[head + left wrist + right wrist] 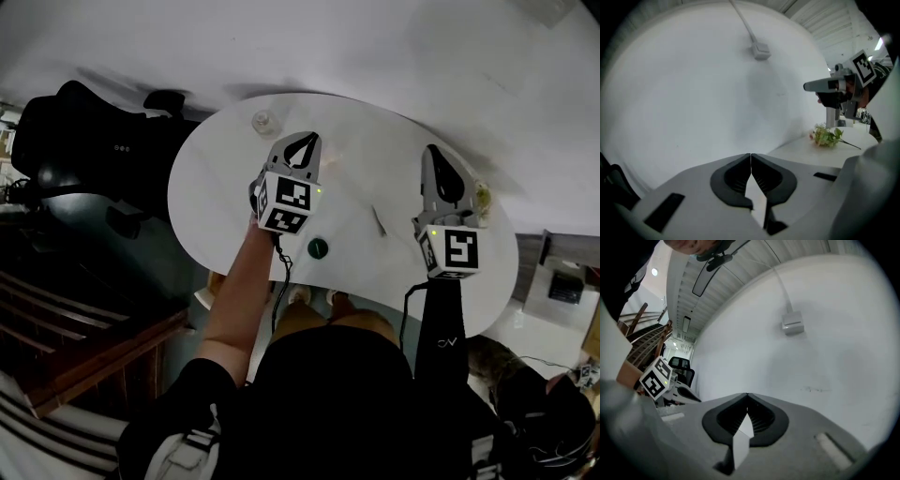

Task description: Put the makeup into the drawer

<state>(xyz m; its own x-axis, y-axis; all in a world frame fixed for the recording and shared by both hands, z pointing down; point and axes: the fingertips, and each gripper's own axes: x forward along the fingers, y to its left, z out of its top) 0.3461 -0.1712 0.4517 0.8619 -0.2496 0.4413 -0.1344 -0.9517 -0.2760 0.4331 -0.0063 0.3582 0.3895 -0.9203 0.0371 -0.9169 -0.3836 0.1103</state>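
Left hand-held gripper (pixel 305 141): the jaws are pressed together and nothing is held.
Right hand-held gripper (pixel 434 152): the jaws are likewise closed and empty.
Round dark makeup case (pixel 318 248): it is laid on the white surface (pixel 216 187), near the person's edge, apart from both grippers.
Thin stick (pixel 379 221): it is laid near the case.

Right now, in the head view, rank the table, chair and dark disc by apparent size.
1. Table: largest.
2. Chair: second, though it sits farther from the camera, which shrinks it.
3. Dark disc: smallest.
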